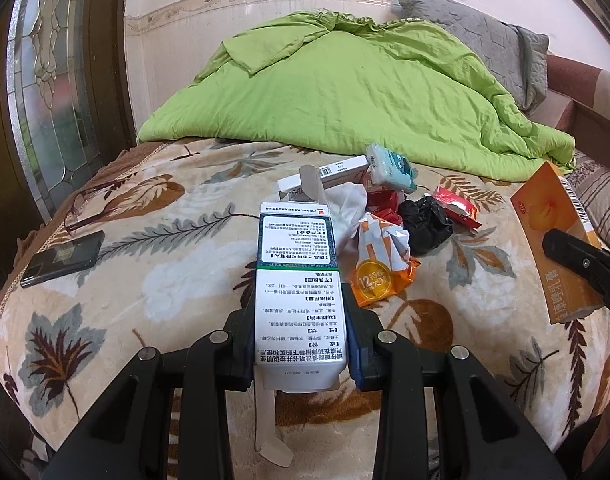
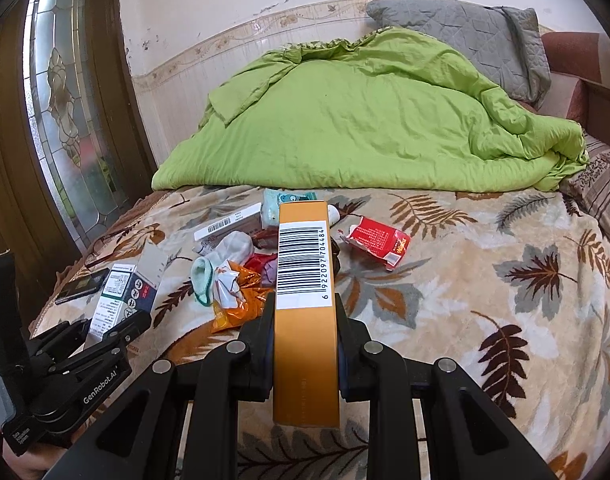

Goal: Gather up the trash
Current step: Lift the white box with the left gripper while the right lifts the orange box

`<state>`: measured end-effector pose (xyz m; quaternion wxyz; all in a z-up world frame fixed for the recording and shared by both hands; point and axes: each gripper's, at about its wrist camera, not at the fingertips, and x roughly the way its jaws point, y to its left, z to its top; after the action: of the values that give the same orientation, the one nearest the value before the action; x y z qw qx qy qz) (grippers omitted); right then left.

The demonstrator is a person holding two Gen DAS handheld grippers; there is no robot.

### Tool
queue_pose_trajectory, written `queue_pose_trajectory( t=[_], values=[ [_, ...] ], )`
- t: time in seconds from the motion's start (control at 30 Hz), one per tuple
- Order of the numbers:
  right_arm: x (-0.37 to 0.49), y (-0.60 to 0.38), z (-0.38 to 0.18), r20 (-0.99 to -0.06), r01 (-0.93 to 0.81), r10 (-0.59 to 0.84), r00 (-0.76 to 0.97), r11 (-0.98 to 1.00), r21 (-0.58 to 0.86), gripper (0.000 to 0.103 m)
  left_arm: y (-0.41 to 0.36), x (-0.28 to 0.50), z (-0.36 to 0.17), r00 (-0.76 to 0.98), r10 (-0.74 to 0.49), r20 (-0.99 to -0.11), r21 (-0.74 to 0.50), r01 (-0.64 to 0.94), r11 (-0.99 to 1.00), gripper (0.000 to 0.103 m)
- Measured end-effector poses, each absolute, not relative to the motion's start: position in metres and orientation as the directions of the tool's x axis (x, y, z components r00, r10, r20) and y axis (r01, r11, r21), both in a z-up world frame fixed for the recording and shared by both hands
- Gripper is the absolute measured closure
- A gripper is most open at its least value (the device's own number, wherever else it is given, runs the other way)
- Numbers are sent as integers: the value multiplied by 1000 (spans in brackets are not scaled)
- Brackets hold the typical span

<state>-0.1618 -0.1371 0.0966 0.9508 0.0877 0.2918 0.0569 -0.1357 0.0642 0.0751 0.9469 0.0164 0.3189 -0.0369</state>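
Note:
In the left wrist view my left gripper (image 1: 299,304) is shut on a white medicine box (image 1: 297,280) with a green band, held above the leaf-patterned blanket (image 1: 153,280). The right wrist view has my right gripper (image 2: 305,308) shut on an orange box (image 2: 305,340) with a barcode. Between the two lies a trash pile: an orange wrapper (image 1: 381,276), a black bag (image 1: 425,224), a crumpled tissue (image 1: 349,208), a long white box (image 1: 337,172), a tissue pack (image 1: 389,168) and a torn red carton (image 2: 379,244). A white and green sock (image 2: 209,272) lies among them.
A dark phone (image 1: 63,258) and a pair of glasses (image 1: 81,204) lie near the bed's left edge. A green quilt (image 1: 345,92) and a grey pillow (image 1: 485,36) fill the back of the bed. A wooden door with patterned glass (image 1: 45,80) stands at the left.

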Motion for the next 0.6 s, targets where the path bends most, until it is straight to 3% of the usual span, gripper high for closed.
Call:
queue_pose_trajectory(
  t=[0.6],
  values=[
    [-160,-131,95,-550,-70,150,822,984,164,78,66,-129,72,794,-55,-605,12,79,997,70]
  ],
)
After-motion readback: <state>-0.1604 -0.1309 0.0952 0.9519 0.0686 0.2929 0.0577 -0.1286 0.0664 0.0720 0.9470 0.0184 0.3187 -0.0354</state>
